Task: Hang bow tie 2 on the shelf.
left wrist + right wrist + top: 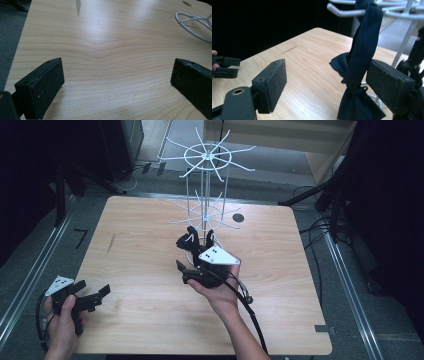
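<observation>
At frame centre, the right gripper (199,236) stands with jaws released beside a dark cloth (362,62) that hangs from a prong of the white rack (206,156). One pad looks just beside the cloth. At lower left, the left gripper (102,292) hovers over the table (140,235), jaws wide and empty.

Light wood table (150,245), rounded corners, grain runs left-right. Dark streak (110,243) on the top toward the far left, small round hole (238,217) far right of centre. Small grey tab (321,328) at the near right corner. Grey carpet floor (30,255) all round. Metal floor rail (35,270) runs along the left side and a second rail (350,285) along the right. Black L-shaped piece (80,237) lies on the carpet just left of the table. Black stand legs (90,177) far left, more legs (310,195) far right. Loose black cables (312,227) on the floor right of the table. Pale wood panel (280,135) at the far edge.
</observation>
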The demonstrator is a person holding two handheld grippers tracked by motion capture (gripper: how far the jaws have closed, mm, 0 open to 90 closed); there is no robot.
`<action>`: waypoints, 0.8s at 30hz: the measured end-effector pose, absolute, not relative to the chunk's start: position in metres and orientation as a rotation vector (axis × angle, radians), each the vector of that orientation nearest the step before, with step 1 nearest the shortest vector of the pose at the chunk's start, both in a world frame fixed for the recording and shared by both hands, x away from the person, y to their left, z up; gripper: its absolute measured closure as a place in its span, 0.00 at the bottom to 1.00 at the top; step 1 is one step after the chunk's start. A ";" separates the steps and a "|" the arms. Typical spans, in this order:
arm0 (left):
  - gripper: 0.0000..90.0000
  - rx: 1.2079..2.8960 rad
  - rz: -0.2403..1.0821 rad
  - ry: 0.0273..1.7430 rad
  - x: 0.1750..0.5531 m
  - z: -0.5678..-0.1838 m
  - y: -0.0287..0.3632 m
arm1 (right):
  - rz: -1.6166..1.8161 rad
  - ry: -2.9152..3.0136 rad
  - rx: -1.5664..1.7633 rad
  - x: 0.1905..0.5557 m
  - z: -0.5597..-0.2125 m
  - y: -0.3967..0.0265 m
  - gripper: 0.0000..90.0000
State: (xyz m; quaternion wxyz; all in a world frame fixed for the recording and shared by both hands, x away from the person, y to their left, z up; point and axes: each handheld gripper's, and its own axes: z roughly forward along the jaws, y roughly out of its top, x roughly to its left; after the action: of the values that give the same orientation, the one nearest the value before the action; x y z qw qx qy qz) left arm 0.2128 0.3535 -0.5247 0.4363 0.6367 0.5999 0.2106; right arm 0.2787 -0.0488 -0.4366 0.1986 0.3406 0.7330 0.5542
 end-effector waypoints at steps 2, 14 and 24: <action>0.00 1.584 0.525 1.493 0.213 -0.525 0.354 | 1.538 2.057 0.957 0.278 -0.440 -0.050 0.19; 0.00 1.585 0.524 1.492 0.213 -0.525 0.354 | 1.516 2.083 0.963 0.269 -0.455 -0.054 0.18; 0.00 1.583 0.524 1.493 0.213 -0.525 0.353 | 1.519 2.091 0.991 0.267 -0.467 -0.064 0.19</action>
State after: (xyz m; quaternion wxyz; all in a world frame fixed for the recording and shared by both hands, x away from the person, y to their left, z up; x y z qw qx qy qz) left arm 0.2128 0.3535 -0.5247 0.4363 0.6364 0.6002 0.2106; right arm 0.2666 -0.0642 -0.4675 0.1857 0.3517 0.7422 0.5394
